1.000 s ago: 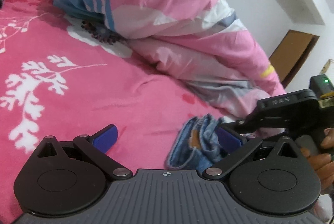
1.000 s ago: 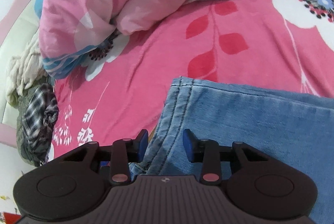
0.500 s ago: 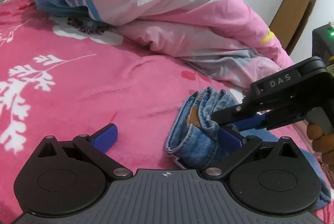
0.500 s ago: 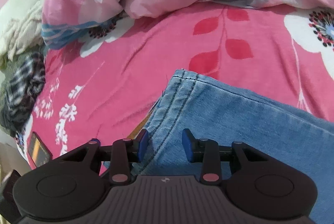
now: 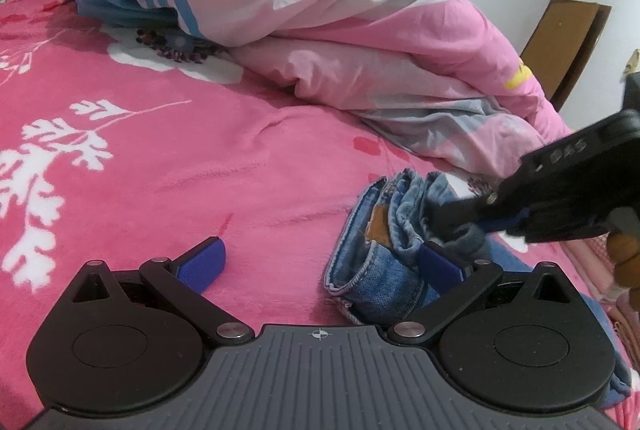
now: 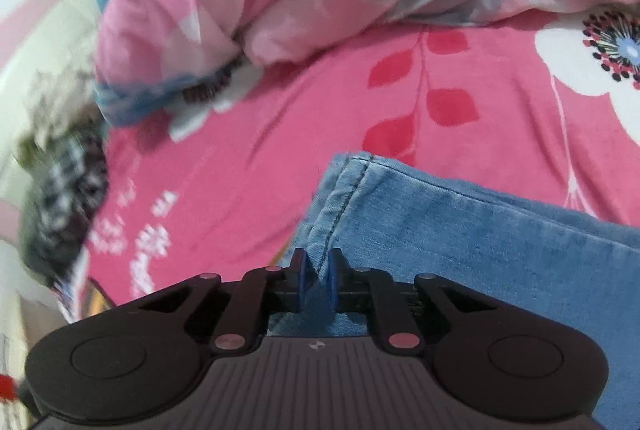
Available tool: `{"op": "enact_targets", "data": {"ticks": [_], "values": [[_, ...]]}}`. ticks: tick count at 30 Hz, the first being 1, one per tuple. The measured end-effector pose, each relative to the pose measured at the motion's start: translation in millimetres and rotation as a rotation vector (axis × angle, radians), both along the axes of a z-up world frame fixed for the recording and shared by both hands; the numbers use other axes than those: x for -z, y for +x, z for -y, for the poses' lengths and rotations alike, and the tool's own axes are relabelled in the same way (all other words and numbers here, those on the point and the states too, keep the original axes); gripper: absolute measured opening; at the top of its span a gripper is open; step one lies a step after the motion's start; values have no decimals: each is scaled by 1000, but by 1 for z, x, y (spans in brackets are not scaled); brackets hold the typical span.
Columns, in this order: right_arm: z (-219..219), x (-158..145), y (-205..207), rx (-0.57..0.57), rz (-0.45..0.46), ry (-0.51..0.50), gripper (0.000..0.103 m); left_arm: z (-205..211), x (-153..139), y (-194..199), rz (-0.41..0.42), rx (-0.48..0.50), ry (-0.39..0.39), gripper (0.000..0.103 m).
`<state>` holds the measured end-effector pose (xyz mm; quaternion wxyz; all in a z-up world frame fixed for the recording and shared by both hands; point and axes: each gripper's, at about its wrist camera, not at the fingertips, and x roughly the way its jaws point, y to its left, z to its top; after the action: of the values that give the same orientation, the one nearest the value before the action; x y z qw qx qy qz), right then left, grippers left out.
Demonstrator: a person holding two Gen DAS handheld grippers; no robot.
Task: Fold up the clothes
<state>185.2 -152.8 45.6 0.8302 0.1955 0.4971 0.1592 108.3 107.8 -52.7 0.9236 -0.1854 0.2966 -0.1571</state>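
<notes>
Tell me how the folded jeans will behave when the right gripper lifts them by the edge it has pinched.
The jeans will probably droop: the denim bunches softly between the right gripper fingers, whose jaws have just closed on the seam. Stacked layers at the folded end suggest some weight, so the fold may sag open. The brushed fabric looks grippy, so slipping seems unlikely.

Bedroom: bed (image 5: 224,165), rumpled duvet (image 5: 320,9)

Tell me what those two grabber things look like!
Each one is a chunky black tool. The left gripper has two round black discs, a ribbed grey middle plate with a tiny crosshair mark, silver rivets, and black link arms ending in bright blue pads. The right gripper is built the same, with pinkish rivets. Seen from the side, its black body carries raised letters, too blurred to read.
</notes>
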Motion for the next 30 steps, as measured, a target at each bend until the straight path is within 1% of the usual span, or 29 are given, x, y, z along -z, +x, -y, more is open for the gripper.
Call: {"op": "enact_targets", "data": {"ticks": [2,5,11,16,20,22,24,25,27,30], "values": [[5,-5,0,18,11,41,11,0,0,0,0,-1,0,103],[4,-10,2,20,32,59,11,0,0,-1,1,-1,0,103],[-13,-9,6,-20,43,50,11,-1,0,-1,1,0,-2,103],[-17,5,7,-34,9,50,11,-1,0,0,1,-1,-3,103],[-18,20,7,-20,-14,67,13,0,0,0,-3,-4,0,103],[-10,24,5,1,-15,124,17,0,0,0,3,-2,0,103],[1,23,0,21,-20,187,19,-3,0,-2,11,-7,-10,103],[11,17,-6,30,-12,229,19,-5,0,-3,16,-13,-17,103],[34,-1,-23,51,62,277,19,-11,-1,-6,30,-38,-42,103],[80,-32,-60,100,212,275,21,-23,-5,-14,59,-70,-115,103]]}}
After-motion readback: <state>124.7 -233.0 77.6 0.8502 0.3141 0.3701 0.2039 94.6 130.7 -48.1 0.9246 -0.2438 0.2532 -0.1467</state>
